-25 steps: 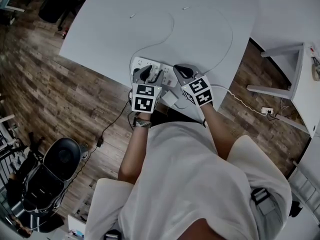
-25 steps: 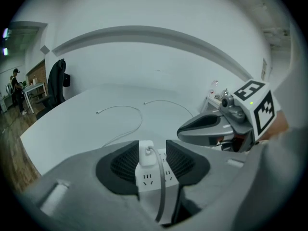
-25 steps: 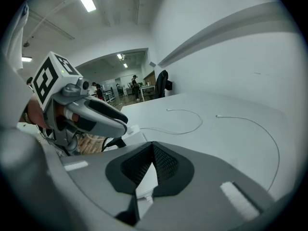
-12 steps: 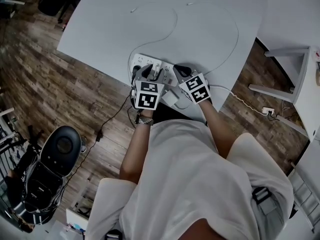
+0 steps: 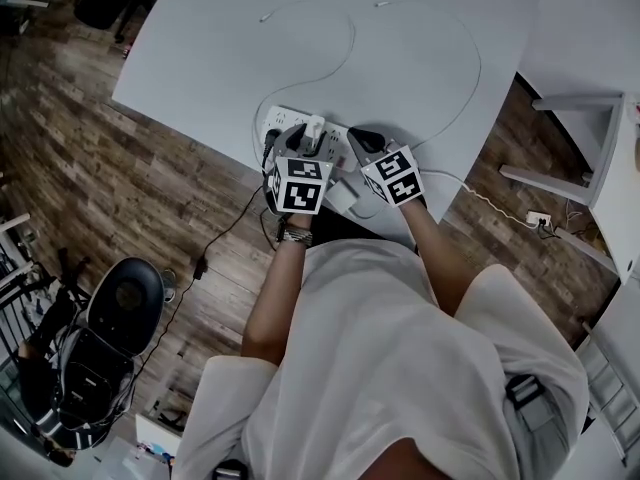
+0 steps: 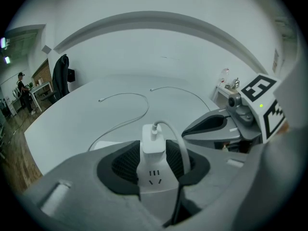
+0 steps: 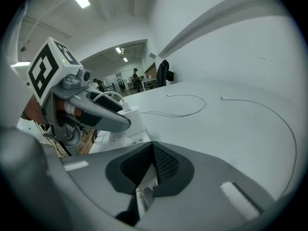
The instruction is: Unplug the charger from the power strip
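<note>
One long white plastic power strip [image 5: 281, 122] lies near the front edge of one pale, round-cornered table [image 5: 215, 58], and one small white block charger [image 6: 154, 138] stands upright in it, plugged in, with one white lead running out of its top and bending down to the right. The left gripper [image 6: 155, 153] has its two jaws about half open and closed round this charger, the dark ribbed pads [image 6: 124, 163] pressing on its two sides. The right gripper [image 7: 153, 150] sits just beside the left gripper at the strip's right end; its two jaws meet at the tips, and a sliver of something white shows in the gap behind them, which I cannot identify. Two thin white cables [image 5: 346, 53] [image 5: 478, 68] curve over the tabletop beyond the strip, each with one loose end lying free.
</note>
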`<state>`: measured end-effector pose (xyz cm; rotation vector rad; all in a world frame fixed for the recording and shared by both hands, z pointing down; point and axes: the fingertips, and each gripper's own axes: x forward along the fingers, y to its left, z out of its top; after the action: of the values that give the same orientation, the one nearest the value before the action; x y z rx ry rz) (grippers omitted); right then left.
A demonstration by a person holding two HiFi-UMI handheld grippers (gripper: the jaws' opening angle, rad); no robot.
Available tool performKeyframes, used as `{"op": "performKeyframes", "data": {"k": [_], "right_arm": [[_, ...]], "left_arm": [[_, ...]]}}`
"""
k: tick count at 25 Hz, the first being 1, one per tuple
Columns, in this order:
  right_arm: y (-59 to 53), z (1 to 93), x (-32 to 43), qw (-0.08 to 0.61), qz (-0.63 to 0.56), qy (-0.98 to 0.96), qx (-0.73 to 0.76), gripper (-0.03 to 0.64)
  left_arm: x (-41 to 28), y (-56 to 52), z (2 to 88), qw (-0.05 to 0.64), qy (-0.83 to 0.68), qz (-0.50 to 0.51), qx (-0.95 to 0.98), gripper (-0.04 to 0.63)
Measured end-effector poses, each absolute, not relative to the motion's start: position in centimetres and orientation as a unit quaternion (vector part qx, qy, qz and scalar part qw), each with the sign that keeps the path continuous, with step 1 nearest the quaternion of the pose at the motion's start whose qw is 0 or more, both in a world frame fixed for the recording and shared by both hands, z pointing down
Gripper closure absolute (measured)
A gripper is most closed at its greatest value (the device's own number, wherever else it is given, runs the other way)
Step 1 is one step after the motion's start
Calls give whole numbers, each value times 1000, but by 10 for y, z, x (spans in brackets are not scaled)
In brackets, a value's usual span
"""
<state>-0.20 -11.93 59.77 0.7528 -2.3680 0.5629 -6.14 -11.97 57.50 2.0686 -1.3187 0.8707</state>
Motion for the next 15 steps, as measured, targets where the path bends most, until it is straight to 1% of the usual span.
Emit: {"op": "performKeyframes", "data": {"k": [7,8,9,15], "right_arm": [[-119,599,-1,280,199,-893,290,614],[-118,600,0,278,197,-894,291,614],[-118,600,1,277,196,-894,292,614],[-121,598,0,269,194,-898,290,614]], "left_arm": [[-61,-123,587,260,-507,331,752,425],[-60,-123,587,258,-506,333,752,427],[-59,-123,588,256,-504,336,753,448],[-59,-124,586,272,-498,325,757,456]]}}
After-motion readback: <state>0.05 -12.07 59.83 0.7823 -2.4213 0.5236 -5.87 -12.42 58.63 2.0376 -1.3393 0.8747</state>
